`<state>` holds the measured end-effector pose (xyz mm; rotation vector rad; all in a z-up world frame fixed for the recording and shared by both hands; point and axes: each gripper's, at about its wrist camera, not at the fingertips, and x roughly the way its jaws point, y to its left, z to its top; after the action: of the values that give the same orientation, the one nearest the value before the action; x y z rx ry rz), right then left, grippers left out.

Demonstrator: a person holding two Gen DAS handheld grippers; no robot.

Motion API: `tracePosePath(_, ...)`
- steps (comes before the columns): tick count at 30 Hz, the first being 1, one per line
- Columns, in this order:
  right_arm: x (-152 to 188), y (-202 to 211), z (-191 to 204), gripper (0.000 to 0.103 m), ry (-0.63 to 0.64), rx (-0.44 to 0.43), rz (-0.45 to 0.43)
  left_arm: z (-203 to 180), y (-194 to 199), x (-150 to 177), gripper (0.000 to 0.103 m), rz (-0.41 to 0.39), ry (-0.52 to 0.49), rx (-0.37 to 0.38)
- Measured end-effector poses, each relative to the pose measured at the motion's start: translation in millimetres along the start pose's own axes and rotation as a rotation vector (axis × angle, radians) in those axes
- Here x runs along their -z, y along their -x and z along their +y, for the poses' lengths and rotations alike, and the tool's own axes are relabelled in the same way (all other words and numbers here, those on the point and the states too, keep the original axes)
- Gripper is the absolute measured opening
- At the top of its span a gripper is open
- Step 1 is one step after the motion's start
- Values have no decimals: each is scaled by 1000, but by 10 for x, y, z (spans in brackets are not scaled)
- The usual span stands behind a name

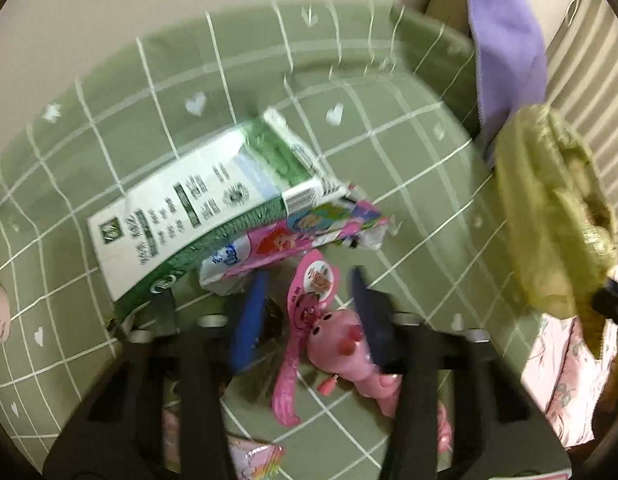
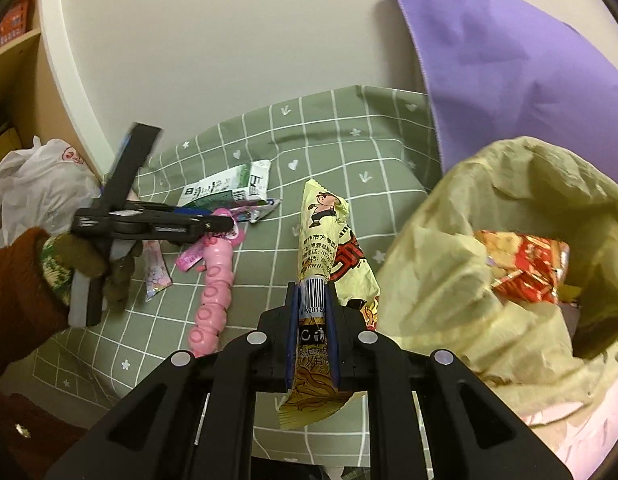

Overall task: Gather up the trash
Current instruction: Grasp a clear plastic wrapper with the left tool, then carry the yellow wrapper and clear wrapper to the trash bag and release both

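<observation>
My right gripper (image 2: 312,292) is shut on a yellow snack wrapper (image 2: 329,236) and holds it above the green checked cloth (image 2: 341,140), left of the open yellow-green trash bag (image 2: 489,280). The bag holds red wrappers (image 2: 525,264). My left gripper (image 1: 309,280) is open above a pink wrapper with a round sticker (image 1: 315,280) and a pink caterpillar toy (image 1: 349,344). Just ahead of it lie a green-and-white carton (image 1: 197,208) and a pink cartoon packet (image 1: 293,240). The left gripper also shows in the right wrist view (image 2: 213,220), over the carton (image 2: 229,186) and toy (image 2: 215,280).
A purple cloth (image 2: 509,80) hangs at the back right against the wall. A white plastic bag (image 2: 37,184) and wooden shelves (image 2: 13,64) are at the left. The trash bag (image 1: 549,208) stands right of my left gripper. A small pink wrapper (image 2: 155,272) lies near the toy.
</observation>
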<state>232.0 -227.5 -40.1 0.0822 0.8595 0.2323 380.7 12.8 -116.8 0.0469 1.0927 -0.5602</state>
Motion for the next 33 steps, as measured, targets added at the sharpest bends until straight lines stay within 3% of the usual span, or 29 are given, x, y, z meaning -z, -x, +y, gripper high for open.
tracePosePath(5, -7, 169, -100, 13, -19, 17, -45, -75, 204, 5, 14, -54, 21, 4)
tracePosePath(14, -273, 491, -150, 14, -32, 22, -172, -310, 1152, -197, 13, -280, 32, 56)
tracePosePath(21, -578, 1093, -210, 13, -6, 105, -327, -909, 1869, -659, 14, -499, -94, 206)
tracePosePath(26, -639, 1460, -437, 14, -55, 173, -381, -1312, 1959, -871, 14, -539, -168, 296)
tracePosePath(33, -573, 1718, -861, 14, -169, 237, -384, -1849, 1742, -1080, 14, -528, -230, 450)
